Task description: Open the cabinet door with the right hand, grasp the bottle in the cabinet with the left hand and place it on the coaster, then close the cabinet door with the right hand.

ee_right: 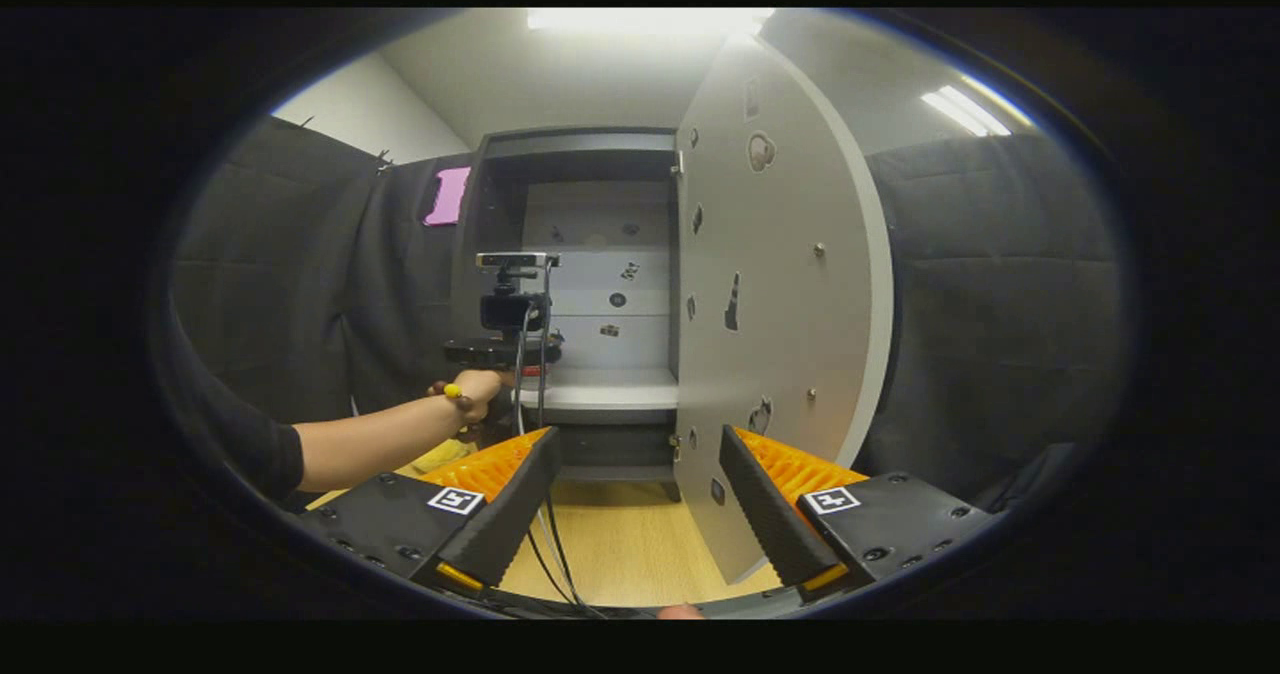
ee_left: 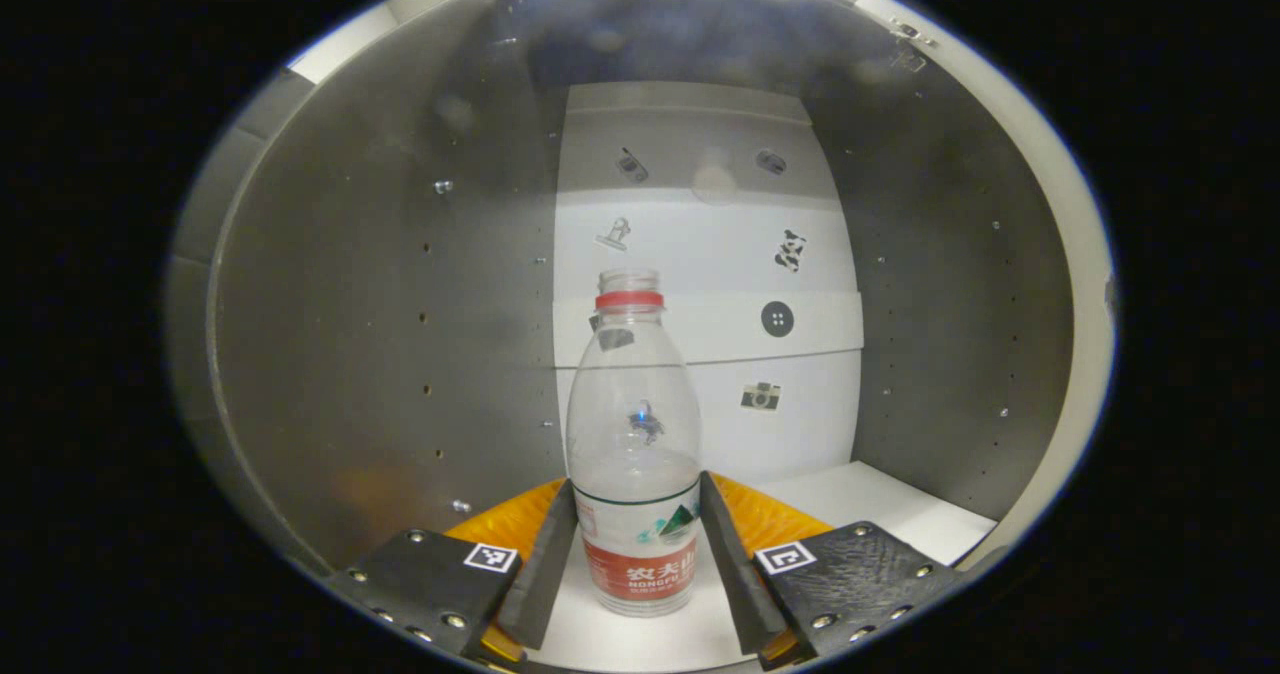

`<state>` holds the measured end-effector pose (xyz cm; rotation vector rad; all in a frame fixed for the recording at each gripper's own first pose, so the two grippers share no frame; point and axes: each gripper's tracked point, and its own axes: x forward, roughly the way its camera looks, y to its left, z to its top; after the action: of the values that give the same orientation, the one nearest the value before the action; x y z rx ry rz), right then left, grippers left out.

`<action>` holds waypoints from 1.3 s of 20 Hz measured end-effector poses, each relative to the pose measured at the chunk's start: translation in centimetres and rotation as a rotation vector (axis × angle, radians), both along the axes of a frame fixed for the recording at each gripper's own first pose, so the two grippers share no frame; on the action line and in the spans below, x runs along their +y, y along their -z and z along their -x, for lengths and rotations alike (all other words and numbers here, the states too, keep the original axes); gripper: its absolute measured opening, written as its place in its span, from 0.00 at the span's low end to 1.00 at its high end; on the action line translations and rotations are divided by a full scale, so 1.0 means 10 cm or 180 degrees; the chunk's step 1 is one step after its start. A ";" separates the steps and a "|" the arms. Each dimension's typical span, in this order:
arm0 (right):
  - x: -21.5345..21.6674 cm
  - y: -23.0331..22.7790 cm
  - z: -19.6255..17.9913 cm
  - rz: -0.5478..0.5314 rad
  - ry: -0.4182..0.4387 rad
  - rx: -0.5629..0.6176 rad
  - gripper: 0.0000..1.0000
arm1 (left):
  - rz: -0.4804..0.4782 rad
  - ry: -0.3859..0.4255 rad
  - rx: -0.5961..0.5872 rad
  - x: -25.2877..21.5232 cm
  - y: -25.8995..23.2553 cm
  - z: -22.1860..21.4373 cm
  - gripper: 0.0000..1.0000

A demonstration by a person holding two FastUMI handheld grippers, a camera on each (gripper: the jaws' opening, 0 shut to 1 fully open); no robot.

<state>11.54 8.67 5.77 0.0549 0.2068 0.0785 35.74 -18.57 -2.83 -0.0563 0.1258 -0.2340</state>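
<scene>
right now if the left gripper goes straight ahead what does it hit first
The bottle. It stands upright on the cabinet shelf between the left gripper's open fingers, which flank its lower part. Whether they already touch it is unclear. Behind it is the cabinet's back wall.

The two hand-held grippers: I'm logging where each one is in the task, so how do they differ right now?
The left hand-held gripper is inside the cabinet, with a finger on each side of the bottle; the right hand-held gripper is outside, in front of the open cabinet door. The left brackets the bottle closely, though contact is unclear; the right has nothing between its fingers. Both have their fingers spread apart.
</scene>
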 end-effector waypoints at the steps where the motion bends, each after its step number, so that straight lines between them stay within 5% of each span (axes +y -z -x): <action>1: 0.00 0.01 0.00 -0.0009 -0.0047 0.0001 1.00 | 0.0036 -0.0011 -0.0028 0.03 -0.07 0.08 0.69; 14: 0.08 0.02 0.09 -0.0168 -0.0735 -0.0041 0.97 | 0.0130 -0.0199 -0.0468 0.89 -0.72 1.71 0.69; 26: 0.08 0.12 0.25 -0.0141 -0.1118 -0.0003 1.00 | 0.0126 -0.0220 -0.0385 1.40 0.12 3.06 0.71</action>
<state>9.03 9.50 4.54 0.0622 0.2122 0.4331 5.16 -4.52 -4.07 -0.0855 -0.0012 -0.1702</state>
